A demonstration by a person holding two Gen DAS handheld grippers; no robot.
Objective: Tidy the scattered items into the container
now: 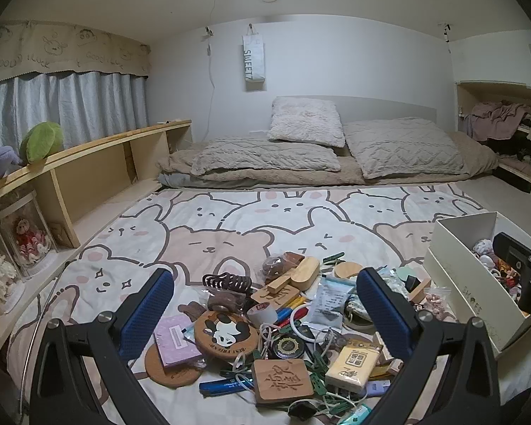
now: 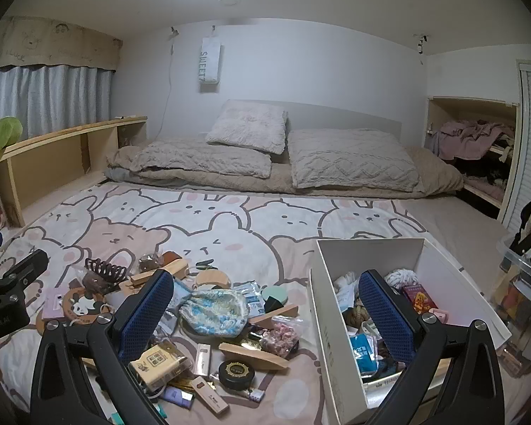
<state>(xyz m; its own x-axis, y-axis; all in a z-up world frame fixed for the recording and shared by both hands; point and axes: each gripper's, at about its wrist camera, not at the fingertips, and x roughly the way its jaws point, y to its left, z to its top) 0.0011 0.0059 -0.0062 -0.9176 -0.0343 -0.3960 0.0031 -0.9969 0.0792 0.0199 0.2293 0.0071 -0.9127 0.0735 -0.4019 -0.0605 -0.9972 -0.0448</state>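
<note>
A pile of small items lies on the cartoon-animal sheet: a panda coaster [image 1: 226, 333], a carved wooden coaster [image 1: 282, 379], a yellow box [image 1: 351, 363], a brown hair claw [image 1: 226, 281] and a round black tin [image 2: 236, 372]. A white shoebox [image 2: 327, 329] holding several items stands to the right of the pile; it also shows in the left wrist view [image 1: 453, 283]. My left gripper [image 1: 265, 308] is open and empty above the pile. My right gripper [image 2: 265, 304] is open and empty, between the pile and the shoebox's left wall.
Pillows and a folded quilt [image 1: 265, 159] lie at the far end of the bed. A wooden shelf [image 1: 99, 163] runs along the left. A clear plastic bin [image 2: 520, 304] stands right of the shoebox. A wall niche with clothes [image 2: 474, 141] is at far right.
</note>
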